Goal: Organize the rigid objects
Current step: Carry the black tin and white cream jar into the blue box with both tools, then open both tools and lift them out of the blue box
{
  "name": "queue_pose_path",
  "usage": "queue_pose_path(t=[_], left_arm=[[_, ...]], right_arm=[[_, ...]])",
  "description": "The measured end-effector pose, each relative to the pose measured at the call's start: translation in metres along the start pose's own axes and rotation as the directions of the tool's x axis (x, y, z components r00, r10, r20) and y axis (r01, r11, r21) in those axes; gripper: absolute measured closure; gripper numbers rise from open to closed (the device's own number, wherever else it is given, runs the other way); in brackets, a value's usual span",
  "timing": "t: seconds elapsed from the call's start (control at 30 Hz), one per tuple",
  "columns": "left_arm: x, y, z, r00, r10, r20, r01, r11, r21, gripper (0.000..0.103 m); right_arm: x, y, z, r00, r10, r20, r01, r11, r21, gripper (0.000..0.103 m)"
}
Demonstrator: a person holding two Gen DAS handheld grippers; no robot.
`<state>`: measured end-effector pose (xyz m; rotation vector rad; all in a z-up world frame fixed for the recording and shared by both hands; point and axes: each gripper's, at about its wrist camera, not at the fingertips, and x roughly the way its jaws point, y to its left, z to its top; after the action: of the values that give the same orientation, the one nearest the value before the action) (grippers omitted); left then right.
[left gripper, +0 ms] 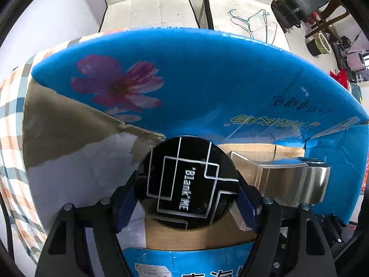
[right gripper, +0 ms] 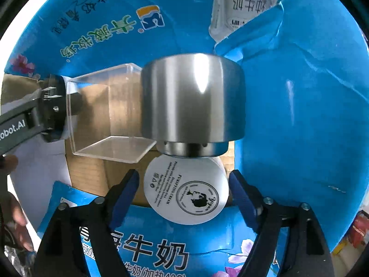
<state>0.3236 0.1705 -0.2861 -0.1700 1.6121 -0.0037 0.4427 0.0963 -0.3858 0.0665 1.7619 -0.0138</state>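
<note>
In the left wrist view my left gripper (left gripper: 187, 178) is shut on a round black compact (left gripper: 184, 161) with white lines and the word "Blank ME", held low inside a blue cardboard box (left gripper: 207, 80). Right of it stand a clear acrylic box (left gripper: 272, 180) and a silver metal cup (left gripper: 317, 181). In the right wrist view my right gripper (right gripper: 183, 174) is open, its blue pads (right gripper: 126, 189) on either side of a white cream jar (right gripper: 186, 189) with narrow gaps. The jar lies against the silver cup (right gripper: 193, 99). The acrylic box (right gripper: 108, 113) and the left gripper (right gripper: 43, 108) are at the left.
The blue box walls (right gripper: 299, 115) and flaps (right gripper: 143, 249) close in around both grippers; its floor is brown cardboard (left gripper: 175, 237). A checked cloth (left gripper: 11, 120) lies under the box. Wire hangers (left gripper: 253, 20) lie on the tiled floor beyond. A hand (right gripper: 17, 212) shows at the left edge.
</note>
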Motion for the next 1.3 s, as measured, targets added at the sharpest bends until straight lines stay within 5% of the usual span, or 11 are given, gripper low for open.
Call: queue_pose_path(t=[0.3, 0.73, 1.3], left_arm=[[-0.026, 0.000, -0.018, 0.998, 0.011, 0.063, -0.011, 1.000, -0.002, 0.003], [-0.101, 0.008, -0.116, 0.966, 0.059, 0.251, -0.064, 0.998, 0.012, 0.003], [-0.218, -0.009, -0.212, 0.887, 0.057, 0.458, -0.060, 0.998, -0.007, 0.003]], right_arm=[[-0.036, -0.002, -0.015, 0.998, -0.006, 0.067, 0.007, 1.000, -0.019, 0.000], [-0.108, -0.001, -0.084, 0.966, -0.032, 0.257, 0.055, 0.995, -0.085, 0.000], [-0.221, -0.011, -0.221, 0.894, 0.067, 0.442, 0.008, 0.986, -0.166, 0.000]])
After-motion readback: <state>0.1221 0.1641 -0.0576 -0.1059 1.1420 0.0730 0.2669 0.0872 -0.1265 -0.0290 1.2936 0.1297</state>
